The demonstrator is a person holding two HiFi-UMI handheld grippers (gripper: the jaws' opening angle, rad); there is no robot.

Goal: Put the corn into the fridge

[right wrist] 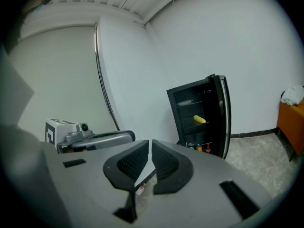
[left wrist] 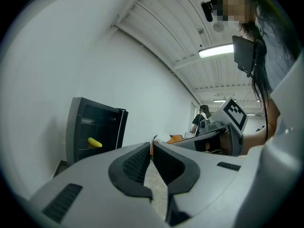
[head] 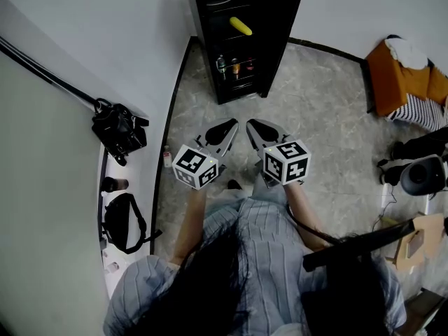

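Observation:
The yellow corn lies on a shelf inside the small black fridge, whose door stands open. It shows too in the left gripper view as the corn and in the right gripper view as the corn. My left gripper and right gripper are held side by side over the floor, short of the fridge. Both are shut, tips together, with nothing between the jaws. Each sees the other: the right gripper, the left gripper.
Several bottles stand on the fridge's lower shelf. A black bag and another bag sit on the ledge at left. An orange seat with cloth stands at the right, a cardboard box lower right.

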